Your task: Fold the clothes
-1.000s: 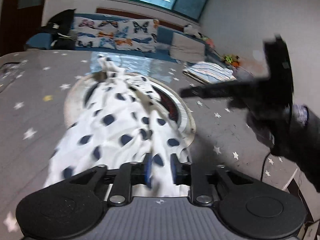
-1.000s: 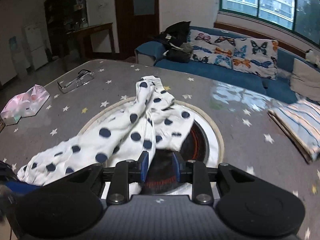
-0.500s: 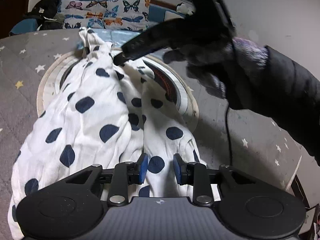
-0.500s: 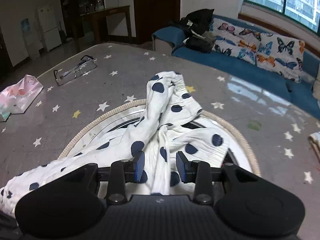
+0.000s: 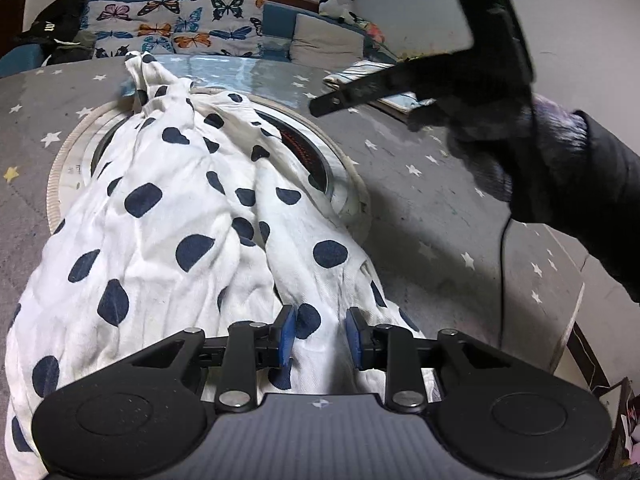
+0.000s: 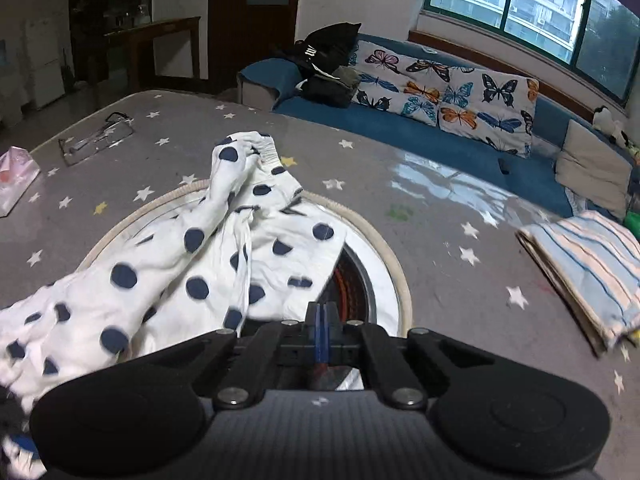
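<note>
A white garment with dark blue dots [image 5: 172, 216] lies crumpled across a round white heater [image 5: 344, 196] set in the grey star-patterned table. It also shows in the right wrist view [image 6: 208, 248]. My left gripper [image 5: 320, 336] is open, its blue pads on either side of a fold of the garment's near end. My right gripper [image 6: 321, 330] is shut with nothing between its pads, just off the garment's right edge above the heater [image 6: 384, 268]. In the left wrist view the right gripper [image 5: 400, 84] hangs in the air to the right, held by a gloved hand.
A folded striped cloth [image 6: 588, 264] lies on the table at the right. A clear glasses case [image 6: 96, 138] and a pink packet [image 6: 16, 176] lie at the far left. A blue sofa with butterfly cushions [image 6: 448, 88] stands behind the table.
My right gripper has closed and pulled back from the garment toward the right. My left gripper stays open over the garment's near end.
</note>
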Demonstrator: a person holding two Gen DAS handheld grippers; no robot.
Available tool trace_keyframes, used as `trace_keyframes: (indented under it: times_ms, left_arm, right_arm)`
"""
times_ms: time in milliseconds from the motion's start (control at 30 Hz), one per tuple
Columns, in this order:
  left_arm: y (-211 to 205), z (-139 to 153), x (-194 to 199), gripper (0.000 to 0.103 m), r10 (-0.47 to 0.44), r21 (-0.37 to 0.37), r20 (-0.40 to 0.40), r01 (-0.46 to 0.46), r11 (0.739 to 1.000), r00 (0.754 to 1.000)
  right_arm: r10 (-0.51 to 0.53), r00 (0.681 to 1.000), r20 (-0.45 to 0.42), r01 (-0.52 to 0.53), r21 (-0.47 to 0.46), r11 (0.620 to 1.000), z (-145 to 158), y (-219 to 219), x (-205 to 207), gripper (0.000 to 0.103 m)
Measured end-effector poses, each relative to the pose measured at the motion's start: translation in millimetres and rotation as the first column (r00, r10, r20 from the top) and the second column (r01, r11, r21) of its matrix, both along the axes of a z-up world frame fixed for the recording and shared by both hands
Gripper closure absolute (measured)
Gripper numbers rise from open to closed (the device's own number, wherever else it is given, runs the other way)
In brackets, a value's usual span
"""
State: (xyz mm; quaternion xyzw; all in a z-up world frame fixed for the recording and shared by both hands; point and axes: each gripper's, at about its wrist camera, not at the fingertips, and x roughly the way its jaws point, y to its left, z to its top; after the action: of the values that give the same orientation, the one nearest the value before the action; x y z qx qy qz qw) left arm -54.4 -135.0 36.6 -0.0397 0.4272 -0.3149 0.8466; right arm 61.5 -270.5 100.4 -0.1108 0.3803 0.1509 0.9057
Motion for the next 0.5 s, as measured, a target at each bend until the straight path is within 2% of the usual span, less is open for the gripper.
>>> trace_keyframes:
  times_ms: [200, 400, 500]
  left_arm:
    - [0, 1, -3, 0.074, -0.017, -0.003, -0.005, 0.017, 1.000, 1.000]
    - [3, -1, -3, 0.074, -0.042, -0.013, -0.005, 0.041, 0.999, 0.999]
    - [5, -1, -2, 0.074, -0.059, -0.019, -0.007, 0.059, 0.998, 0.998]
  right_arm:
    - [0.085, 0.996, -0.014, -0.083, 0.086, 0.993, -3, 16, 15, 0.082]
    - [0.146, 0.986, -0.077, -0.133, 0.146, 0.980, -28, 44, 51, 0.077]
    - [0.134, 0.988, -0.082, -0.126, 0.100, 0.987, -39, 54, 59, 0.080]
